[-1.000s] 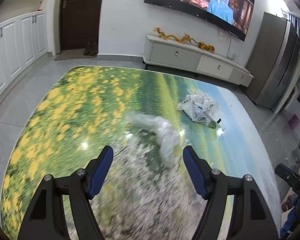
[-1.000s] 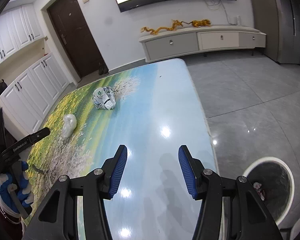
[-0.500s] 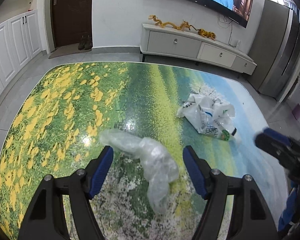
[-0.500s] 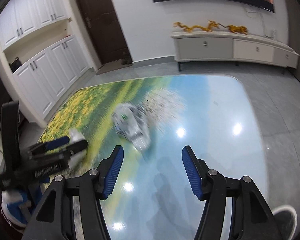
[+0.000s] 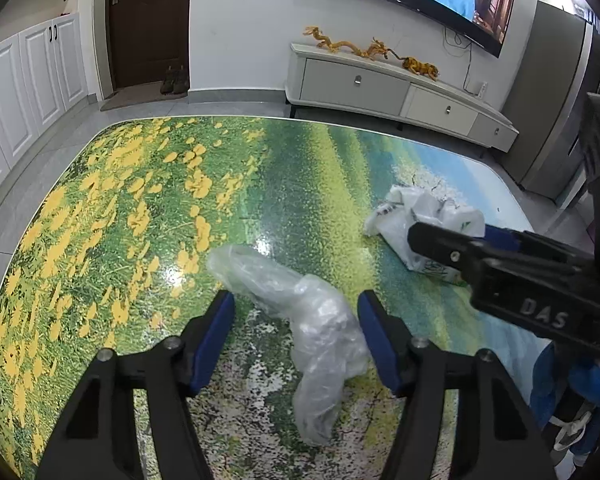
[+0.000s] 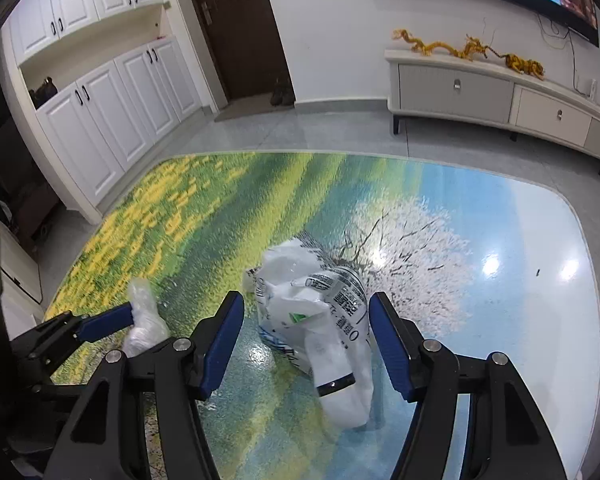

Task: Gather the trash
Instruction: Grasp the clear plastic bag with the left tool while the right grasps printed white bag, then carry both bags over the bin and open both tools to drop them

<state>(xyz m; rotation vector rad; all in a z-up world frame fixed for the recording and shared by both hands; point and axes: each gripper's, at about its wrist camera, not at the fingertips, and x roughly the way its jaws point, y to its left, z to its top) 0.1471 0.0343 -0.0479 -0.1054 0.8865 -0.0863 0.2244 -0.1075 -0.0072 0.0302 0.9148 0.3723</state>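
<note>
A crumpled clear plastic bag (image 5: 300, 312) lies on the flower-print table (image 5: 140, 200). My left gripper (image 5: 296, 320) is open, with its blue pads on either side of the bag. A white printed plastic bag (image 6: 320, 312) lies further right on the table; it also shows in the left wrist view (image 5: 420, 216). My right gripper (image 6: 306, 328) is open and straddles the white bag. In the right wrist view the clear bag (image 6: 144, 320) shows at the left beside the left gripper's blue finger.
The glossy table (image 6: 500, 280) has rounded far corners with grey floor beyond. A white TV cabinet (image 5: 380, 84) with gold dragon figures stands at the far wall. White cupboards (image 6: 100, 120) and a dark door (image 5: 148, 20) stand at the left.
Both grippers have moved forward and down over the table. The left now brackets the clear bag and the right now brackets the white bag. Both stay open.
</note>
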